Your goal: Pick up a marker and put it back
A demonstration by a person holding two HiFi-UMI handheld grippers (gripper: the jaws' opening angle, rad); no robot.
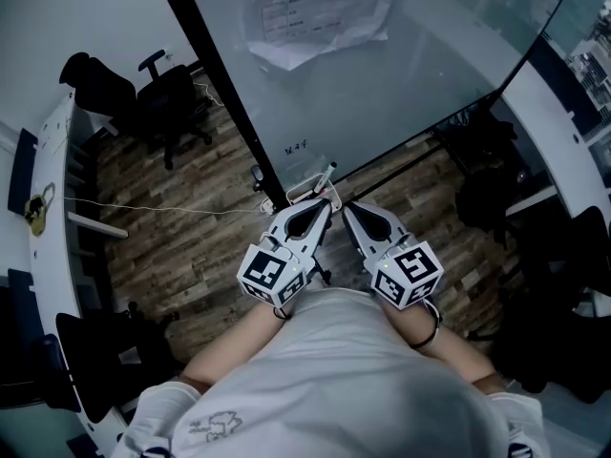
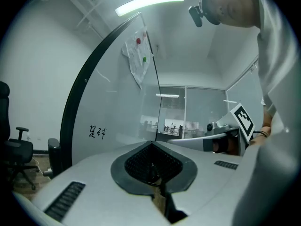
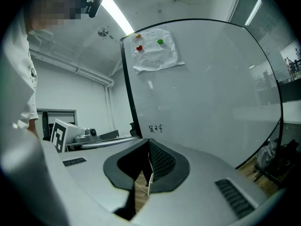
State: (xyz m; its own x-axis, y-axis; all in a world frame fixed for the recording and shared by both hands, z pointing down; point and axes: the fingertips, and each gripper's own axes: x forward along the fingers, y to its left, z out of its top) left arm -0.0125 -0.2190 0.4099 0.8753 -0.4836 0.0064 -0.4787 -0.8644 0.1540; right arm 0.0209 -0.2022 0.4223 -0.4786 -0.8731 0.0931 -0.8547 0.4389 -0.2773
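Facing the big whiteboard [image 1: 401,74], I am seeing it filling most of the head view, with the wooden floor [image 1: 181,218] spreading beneath it and a sheet of paper [image 1: 315,8] pinned near its top. I am holding the 2 grippers side by side against the body, both pointing at the board's lower edge. The left gripper [image 1: 323,203] is showing its jaws pressed together in its own view, with nothing between them. The right gripper [image 1: 349,208] is reading the same, jaws together and empty, only floor showing through the slit behind the pads. The marker [image 1: 325,177] is sitting just ahead of the left gripper's nose, leaning up out of what looks like a small white holder [image 1: 304,193] at the foot of the board, dark end uppermost. Neither gripper view is showing it.

I am judging that the pick has not begun, so the step in hand is the approach. To do it well I am planning to part the left jaws before moving in, tilt that gripper so its pads are lying across the slanted barrel rather than along it, and come in on the free upper part, clear of the holder. I am holding the right gripper back so the 2 noses are not knocking, and closing gently, since a thin barrel is likely to tip if caught off centre.
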